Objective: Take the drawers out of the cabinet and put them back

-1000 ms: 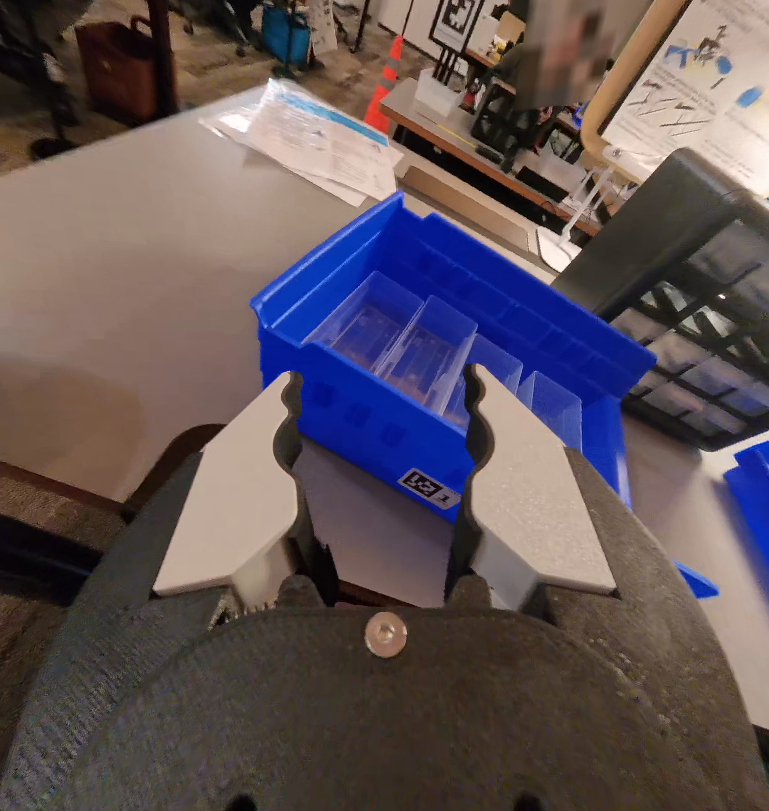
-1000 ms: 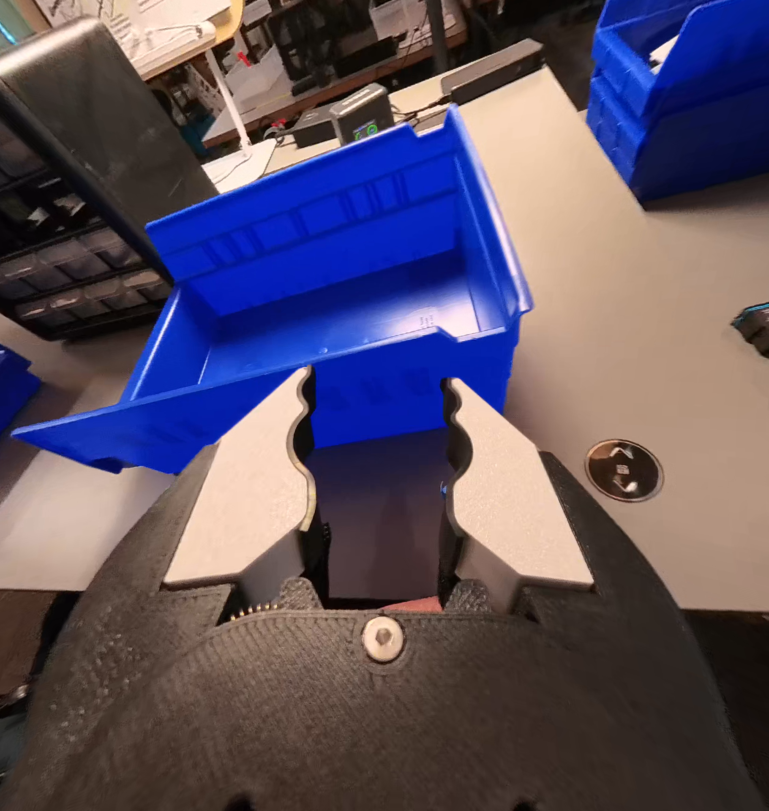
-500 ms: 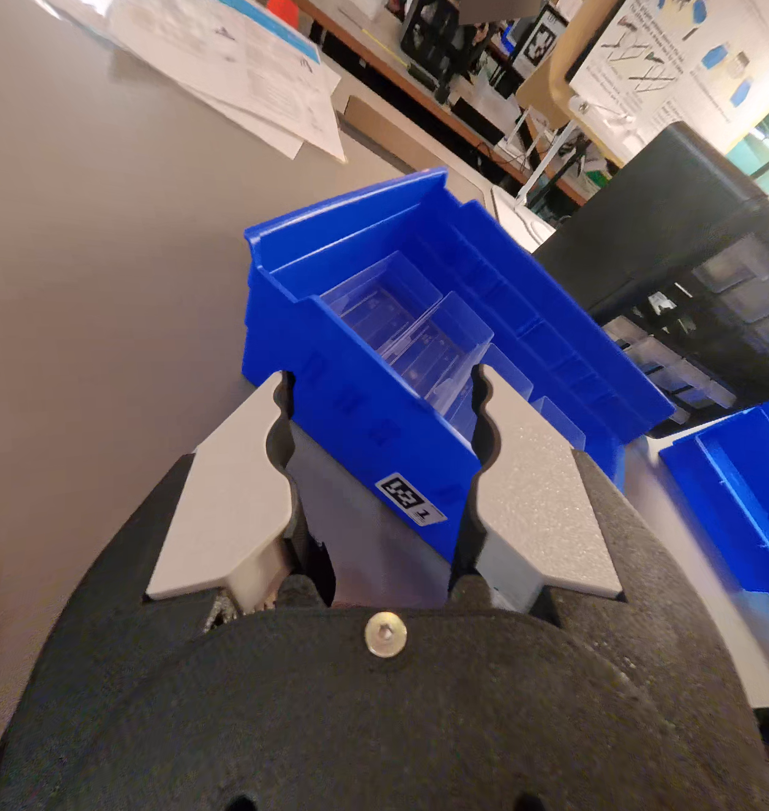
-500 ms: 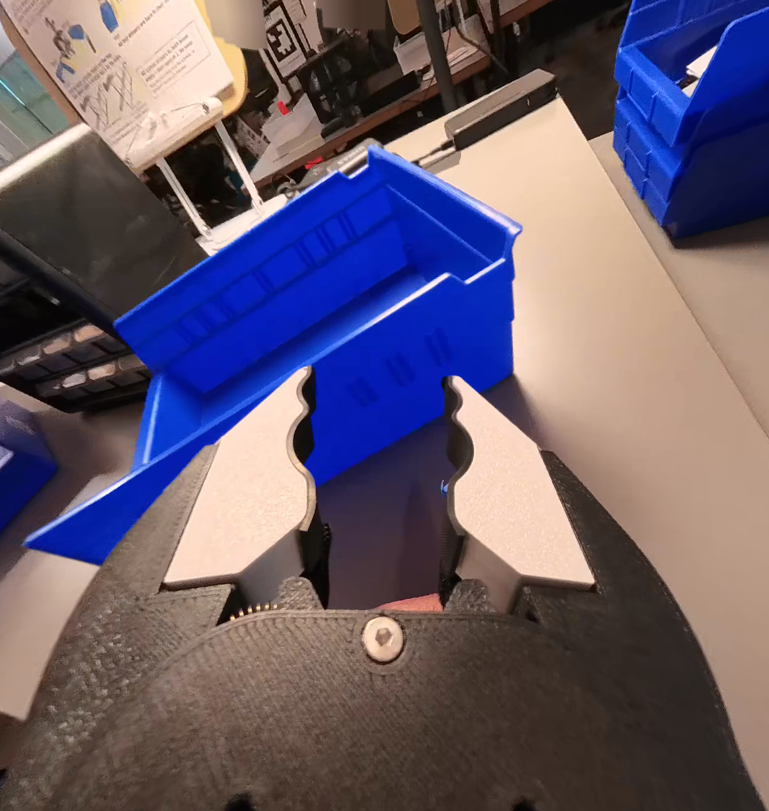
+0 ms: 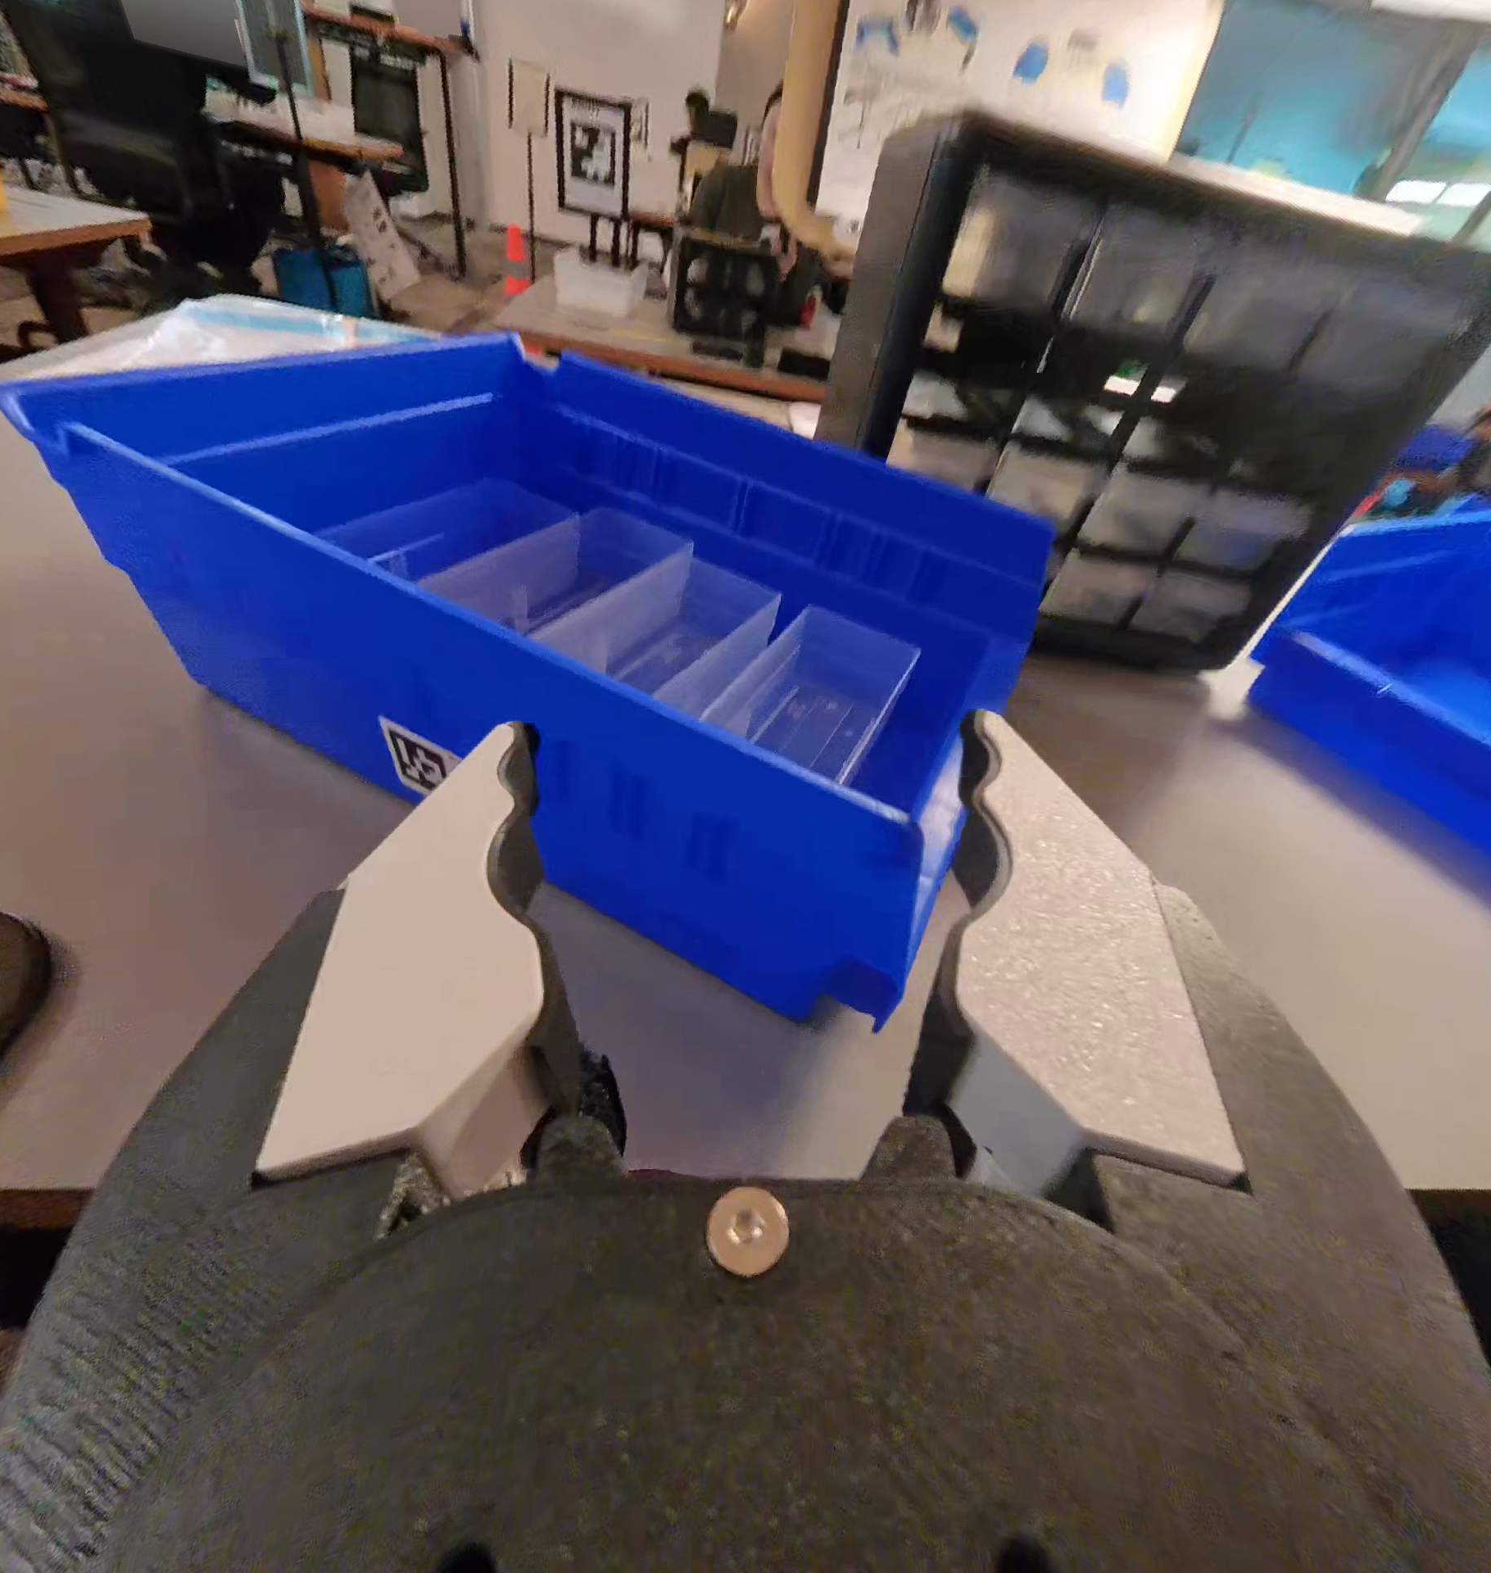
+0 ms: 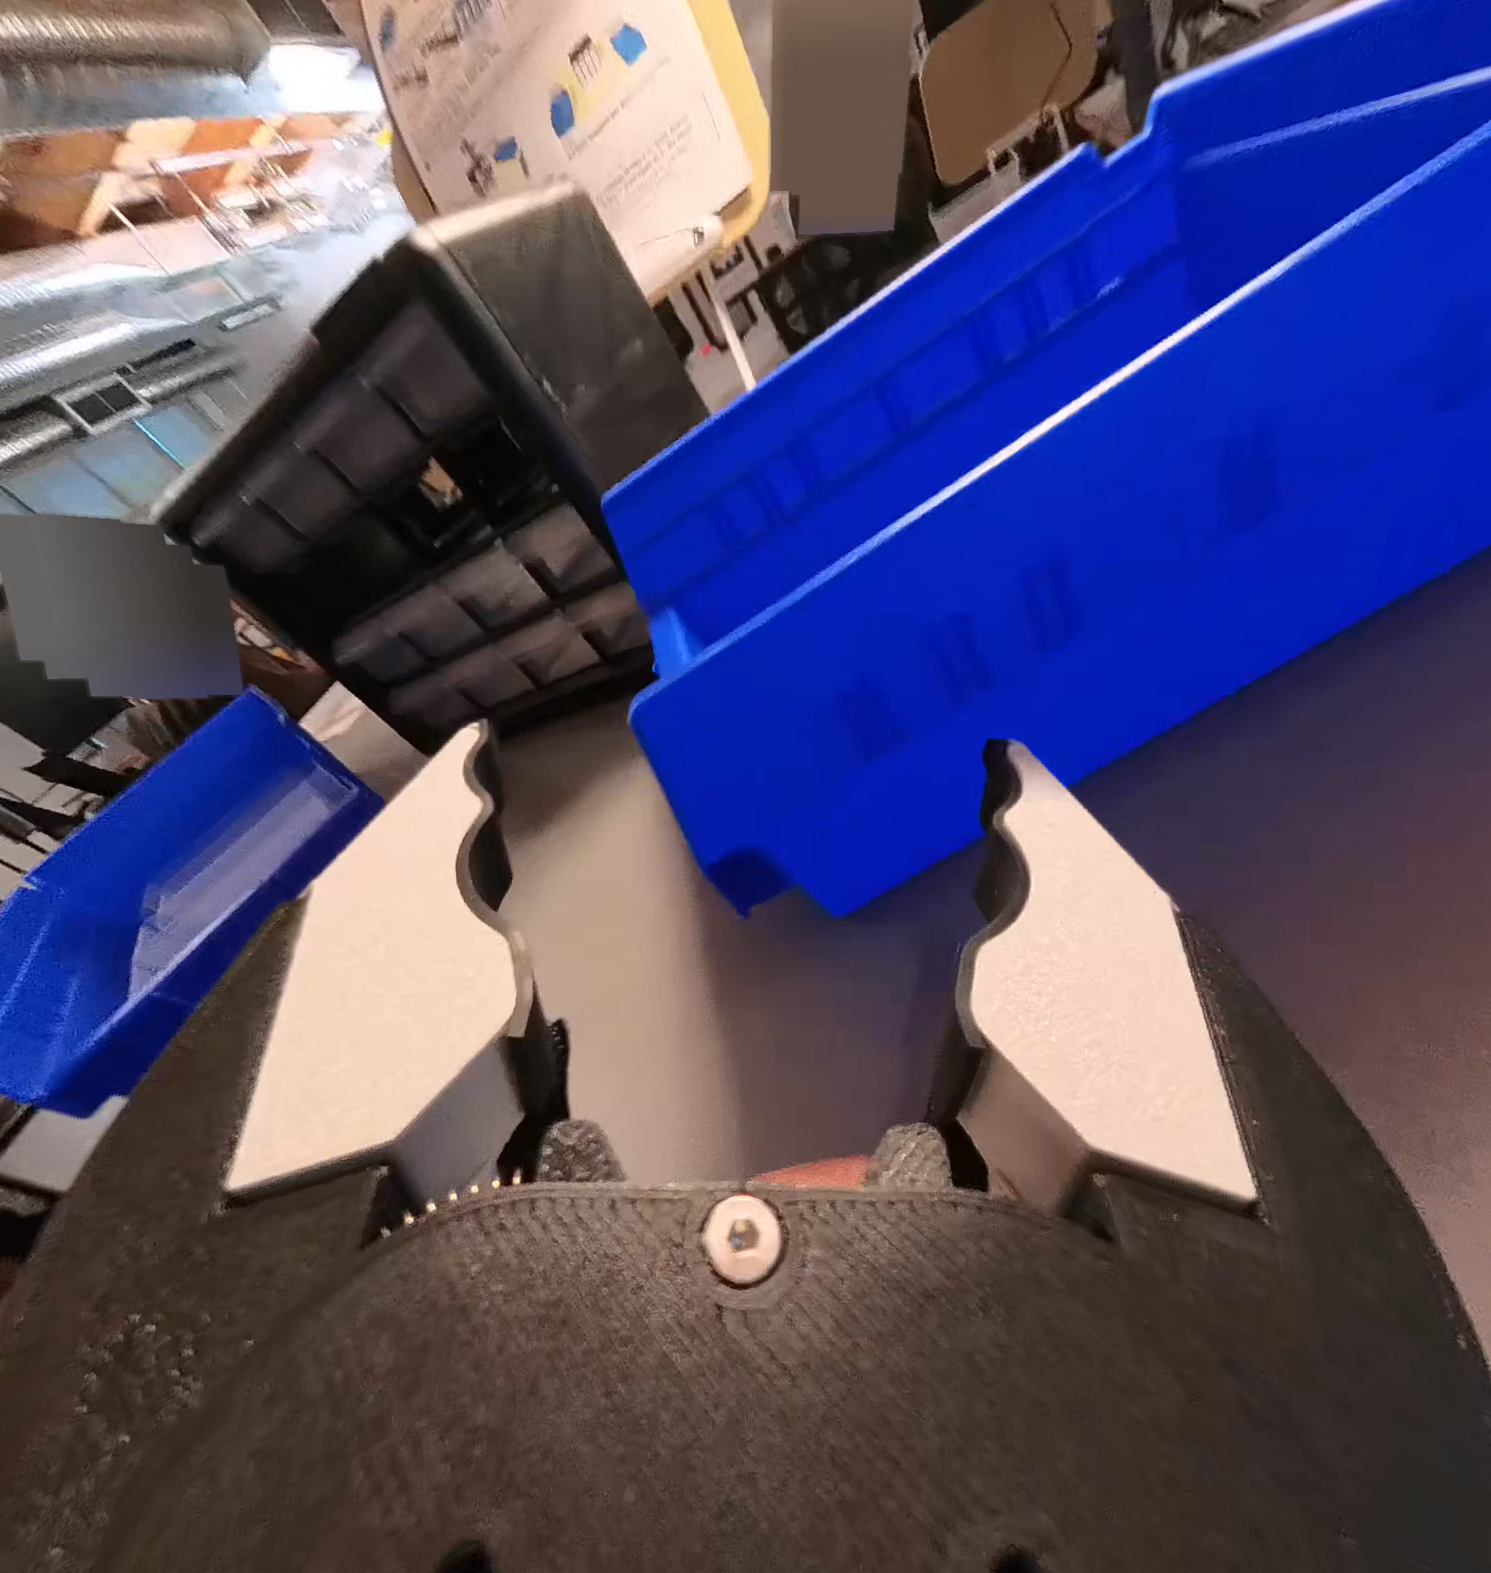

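Left hand-held gripper (image 5: 746,770): jaws spread wide, holding nothing, facing the blue bin (image 5: 487,630).
Right hand-held gripper (image 6: 742,779): likewise wide apart and bare.
Clear drawers (image 5: 802,689): four side by side inside the bin, probably parked there awaiting return.
Black cabinet (image 5: 1151,408): upright on the table (image 5: 129,817) behind the bin, near.

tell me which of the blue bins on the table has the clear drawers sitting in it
The blue bin right in front of the left hand-held gripper: four clear drawers lie in a row inside. The other blue bin, right of the black cabinet, shows none.
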Motion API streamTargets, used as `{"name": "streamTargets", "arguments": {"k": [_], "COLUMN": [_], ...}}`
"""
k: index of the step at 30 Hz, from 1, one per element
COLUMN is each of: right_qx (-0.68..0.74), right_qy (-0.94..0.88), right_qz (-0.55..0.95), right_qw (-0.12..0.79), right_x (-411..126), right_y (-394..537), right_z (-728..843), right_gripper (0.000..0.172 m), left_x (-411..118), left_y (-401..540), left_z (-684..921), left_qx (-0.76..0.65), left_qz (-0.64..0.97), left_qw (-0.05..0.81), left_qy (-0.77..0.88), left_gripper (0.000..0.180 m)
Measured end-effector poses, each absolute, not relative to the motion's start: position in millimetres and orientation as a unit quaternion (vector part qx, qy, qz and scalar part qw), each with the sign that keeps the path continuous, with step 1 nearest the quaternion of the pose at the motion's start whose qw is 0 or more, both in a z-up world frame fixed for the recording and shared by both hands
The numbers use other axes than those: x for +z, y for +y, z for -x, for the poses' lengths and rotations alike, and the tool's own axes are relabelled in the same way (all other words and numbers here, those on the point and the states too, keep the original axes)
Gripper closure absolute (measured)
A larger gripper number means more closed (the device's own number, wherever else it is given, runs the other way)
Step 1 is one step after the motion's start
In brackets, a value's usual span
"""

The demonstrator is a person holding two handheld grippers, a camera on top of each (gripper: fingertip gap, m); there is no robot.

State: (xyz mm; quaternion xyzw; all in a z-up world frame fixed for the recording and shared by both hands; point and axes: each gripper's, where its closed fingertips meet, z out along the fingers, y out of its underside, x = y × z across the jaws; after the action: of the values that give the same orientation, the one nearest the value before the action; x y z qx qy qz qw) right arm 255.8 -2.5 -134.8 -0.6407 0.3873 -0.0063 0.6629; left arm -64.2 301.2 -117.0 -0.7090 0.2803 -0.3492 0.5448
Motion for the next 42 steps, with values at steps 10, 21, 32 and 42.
{"name": "streamTargets", "arguments": {"k": [10,21,32,42], "right_qx": [-0.090,-0.165,-0.315,-0.187], "right_qy": [0.417,0.386,0.373,0.234], "right_qz": [0.690,0.715,0.687,0.725], "right_qw": [0.585,0.559,0.538,0.621], "right_x": [-148.7,-150.0,-100.8,-105.6], "right_y": [-7.6,-25.0,-103.4,53.4], "right_z": [-278.9,-285.1,-327.7,-252.7], "right_gripper": [0.075,0.079,0.094,0.085], "left_x": [-139.7,-130.4,-96.3,-97.4], "left_y": [330.9,378.3,447.5,334.0], "left_z": [81.8,133.2,192.8,72.5], "left_qx": [-0.252,-0.218,-0.111,-0.295], "left_qz": [0.734,0.735,0.725,0.640], "left_qw": [0.579,0.605,0.645,0.618], "left_qy": [0.249,0.216,0.214,0.348], "left_gripper": [0.097,0.121,0.127,0.118]}}
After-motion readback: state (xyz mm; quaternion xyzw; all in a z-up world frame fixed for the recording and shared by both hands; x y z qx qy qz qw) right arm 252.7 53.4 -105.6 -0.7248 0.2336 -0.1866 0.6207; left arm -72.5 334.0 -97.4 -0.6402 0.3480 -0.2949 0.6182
